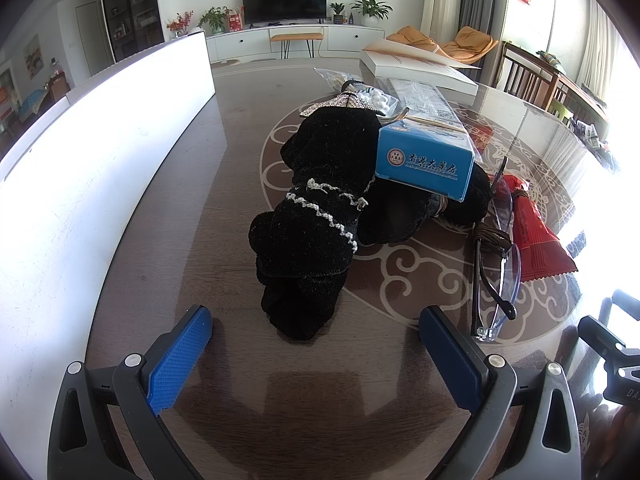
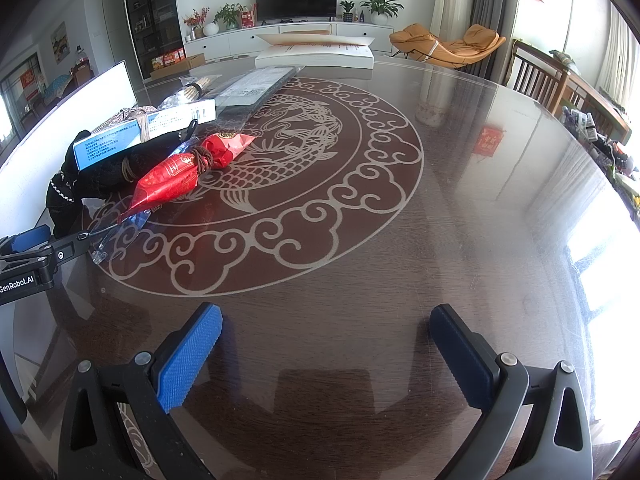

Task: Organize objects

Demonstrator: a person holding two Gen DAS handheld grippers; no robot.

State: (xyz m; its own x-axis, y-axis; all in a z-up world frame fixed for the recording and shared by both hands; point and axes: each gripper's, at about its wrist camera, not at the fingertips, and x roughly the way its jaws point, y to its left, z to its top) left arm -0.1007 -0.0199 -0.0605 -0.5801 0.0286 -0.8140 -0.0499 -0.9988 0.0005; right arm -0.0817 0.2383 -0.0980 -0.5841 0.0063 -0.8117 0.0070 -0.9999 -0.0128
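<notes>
While both sets of tongs hang wide apart over the glossy desk (image 2: 460, 208) with nothing in them, the left tongs (image 1: 316, 340) line up right on the black velvet bundle (image 1: 316, 216), which lies just ahead with the blue box (image 1: 424, 162) leaning on its far end. That cloth looks soft and light, so I'd pinch the bunched near end, well clear of the trim. Right tongs (image 2: 326, 334) face bare desk; the clear glasses (image 1: 498, 280) and red packet (image 2: 180, 178) beside the bundle look fragile and slippery.
</notes>
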